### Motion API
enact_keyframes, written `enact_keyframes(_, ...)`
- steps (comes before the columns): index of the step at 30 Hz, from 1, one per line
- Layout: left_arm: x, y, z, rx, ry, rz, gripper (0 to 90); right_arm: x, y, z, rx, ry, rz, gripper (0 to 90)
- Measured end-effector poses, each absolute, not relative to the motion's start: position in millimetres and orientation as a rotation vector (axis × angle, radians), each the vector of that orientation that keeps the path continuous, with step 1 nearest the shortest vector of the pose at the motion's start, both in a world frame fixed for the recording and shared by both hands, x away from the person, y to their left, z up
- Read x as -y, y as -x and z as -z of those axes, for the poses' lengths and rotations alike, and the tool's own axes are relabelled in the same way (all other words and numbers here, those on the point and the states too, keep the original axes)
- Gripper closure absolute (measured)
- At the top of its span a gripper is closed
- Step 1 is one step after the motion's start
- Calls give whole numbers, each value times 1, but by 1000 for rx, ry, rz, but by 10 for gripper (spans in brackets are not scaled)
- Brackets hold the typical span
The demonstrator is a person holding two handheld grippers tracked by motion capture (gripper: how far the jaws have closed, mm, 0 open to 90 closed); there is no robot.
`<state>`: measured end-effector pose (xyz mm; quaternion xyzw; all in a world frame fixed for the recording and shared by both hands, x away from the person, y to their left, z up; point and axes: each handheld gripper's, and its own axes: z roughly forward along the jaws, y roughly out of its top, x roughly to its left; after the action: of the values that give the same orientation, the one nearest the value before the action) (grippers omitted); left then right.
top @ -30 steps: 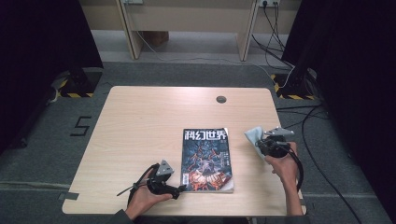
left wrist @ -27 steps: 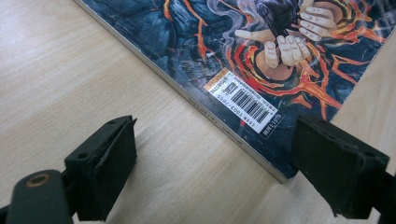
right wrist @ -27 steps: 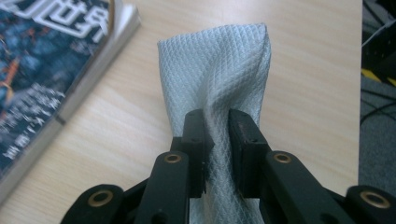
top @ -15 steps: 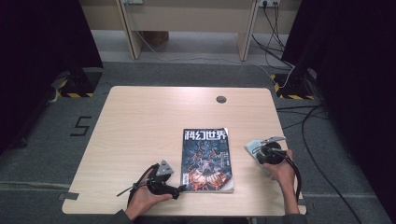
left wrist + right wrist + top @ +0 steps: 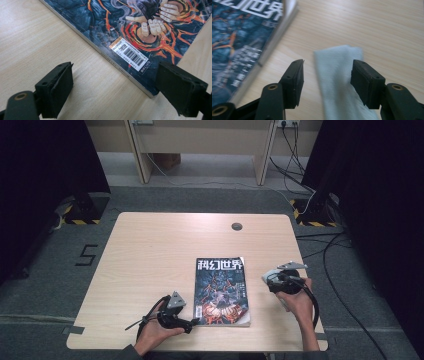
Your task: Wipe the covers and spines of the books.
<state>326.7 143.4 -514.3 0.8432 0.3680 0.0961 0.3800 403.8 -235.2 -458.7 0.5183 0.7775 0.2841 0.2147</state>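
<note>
Lowered toward the near right of the table since a second ago, right gripper (image 5: 325, 82) with black pads (image 5: 365, 80) just opened and parted to either side of a folded pale blue-grey cloth (image 5: 339, 82), neither pad visibly pressing on it. Laid flat on the light wooden tabletop (image 5: 150, 255), just right of the glossy dark-blue science-fiction magazine with orange flames and white title characters (image 5: 220, 290), close beside its open page edge but apart from it. Judged a release: wiping cloth set down, grip given up, that hand's part apparently finished. Parked at the near left corner of the magazine, unmoved from the earlier frames, left gripper (image 5: 113, 90) with pads (image 5: 56, 91) spread wide and empty, one on bare wood, the other over the barcode corner (image 5: 132, 53) of the cover. Likely next: pinch of that corner to lift or open the magazine.
</note>
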Motion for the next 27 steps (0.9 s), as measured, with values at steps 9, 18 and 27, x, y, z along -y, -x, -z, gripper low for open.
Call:
enact_keyframes(9, -143, -327, 514, -937, -2155, -244, 137, 193, -402, 466, -2278, -1352, -885, 401)
enact_keyframes(18, -143, -327, 514, -935, -2153, -242, 137, 166, -402, 480, -2395, -1277, -849, 388)
enact_keyframes(27, -144, -328, 515, -930, -2152, -240, 134, 148, -401, 490, -2452, -1244, -824, 371)
